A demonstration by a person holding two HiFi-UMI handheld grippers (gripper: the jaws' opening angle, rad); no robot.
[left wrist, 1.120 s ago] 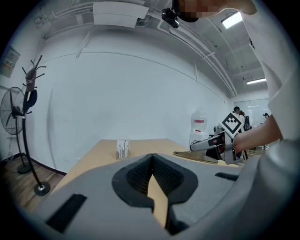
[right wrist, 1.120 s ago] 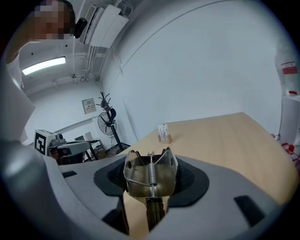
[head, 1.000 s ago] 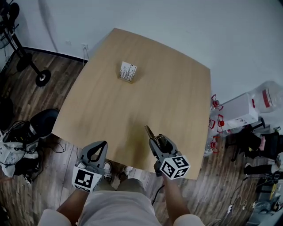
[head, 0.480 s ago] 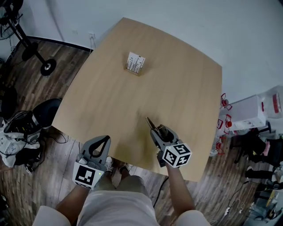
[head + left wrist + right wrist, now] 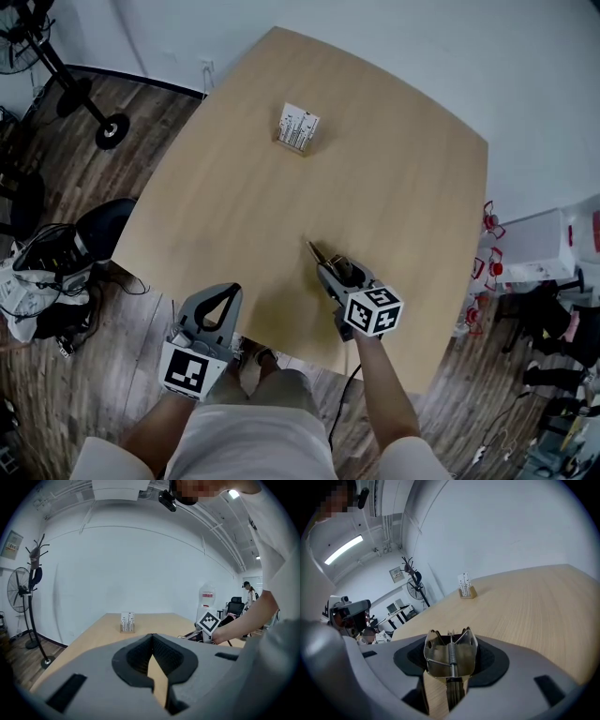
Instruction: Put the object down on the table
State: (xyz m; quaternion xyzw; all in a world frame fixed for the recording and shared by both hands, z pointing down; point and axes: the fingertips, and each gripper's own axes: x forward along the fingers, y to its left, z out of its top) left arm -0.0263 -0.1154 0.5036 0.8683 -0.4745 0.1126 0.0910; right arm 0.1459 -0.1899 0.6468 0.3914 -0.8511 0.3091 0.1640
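Between the jaws of the right gripper (image 5: 330, 272) sits the task's thing, a brass-coloured metal spring clip (image 5: 450, 656). Its coil spring runs down the middle and its two plates flare toward the camera. The jaws are clenched on its sides, so the clip is not yet set down.

From the head view we see the clip's pointed end (image 5: 317, 253) sticking out ahead of the gripper. It is over the near part of the wooden table (image 5: 375, 169), a little in from the front edge. We cannot tell whether that end touches the wood yet. We judge the task close to its end but unfinished: what is left is to bring the clip onto the tabletop, release the jaws and draw the gripper back.

The left gripper (image 5: 217, 298) hangs at the table's near edge, apart from the right one. Its jaws are pressed together at the tips with nothing between them. Far across the table stands a small card holder (image 5: 298, 128), well away from both grippers.

Against the frame from a second ago, the right gripper has sunk nearer the tabletop and tips further down, with its hold on the clip unchanged. The left gripper has barely shifted. The card holder keeps its spot on the table.
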